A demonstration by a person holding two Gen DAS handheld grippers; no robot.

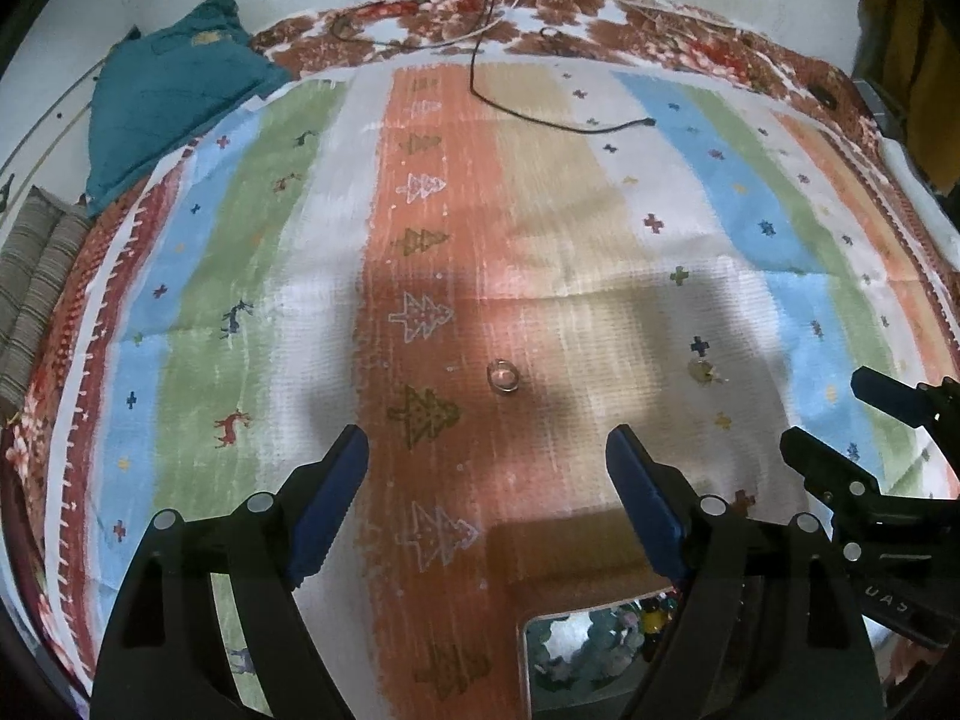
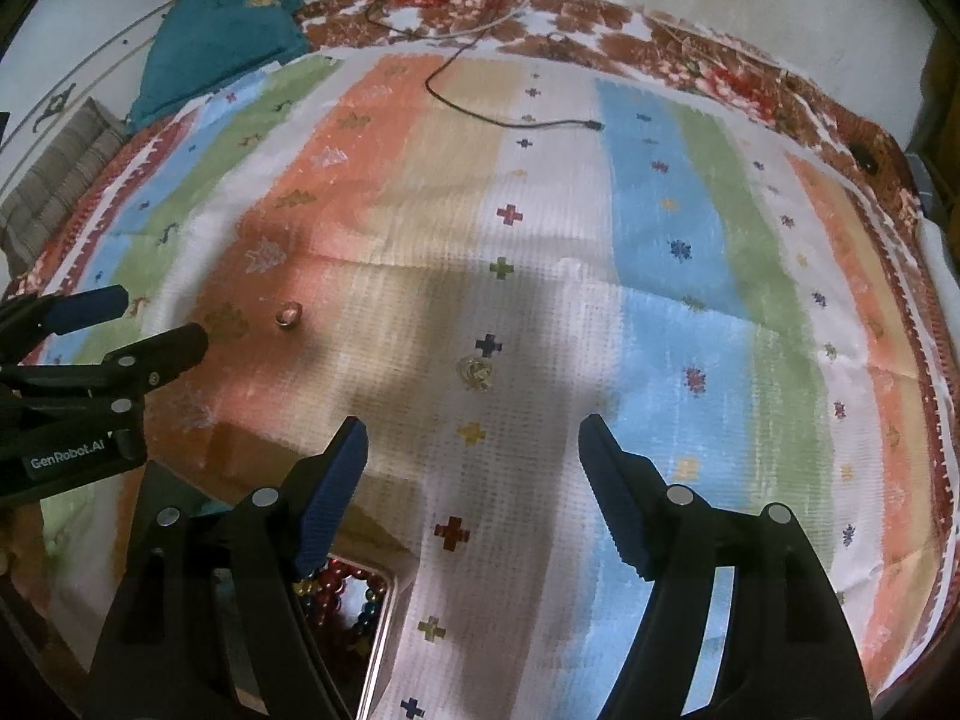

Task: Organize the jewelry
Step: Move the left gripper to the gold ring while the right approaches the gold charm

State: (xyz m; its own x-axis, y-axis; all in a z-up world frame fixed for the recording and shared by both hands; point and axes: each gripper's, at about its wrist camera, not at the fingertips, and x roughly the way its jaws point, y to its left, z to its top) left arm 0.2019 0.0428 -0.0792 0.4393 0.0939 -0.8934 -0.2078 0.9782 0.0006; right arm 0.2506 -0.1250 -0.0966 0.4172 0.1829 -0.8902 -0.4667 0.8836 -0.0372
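A small silver ring [image 1: 503,375] lies on the orange stripe of the striped mat [image 1: 252,252], just ahead of my left gripper [image 1: 487,444], which is open with nothing between its fingers. A small gold trinket [image 2: 476,373] lies on the white stripe just ahead of my right gripper [image 2: 473,429], also open and holding nothing. The trinket [image 1: 705,371] and the right gripper [image 1: 831,414] show at the right of the left wrist view. The ring [image 2: 288,313] and the left gripper [image 2: 159,318] show at the left of the right wrist view.
A brown jewelry box with a mirrored lid [image 1: 576,546] sits near me; coloured beads [image 2: 342,594] show in it. A black cable [image 1: 540,114] crosses the far mat. A teal cloth [image 1: 174,96] and a striped cushion [image 1: 36,288] lie far left.
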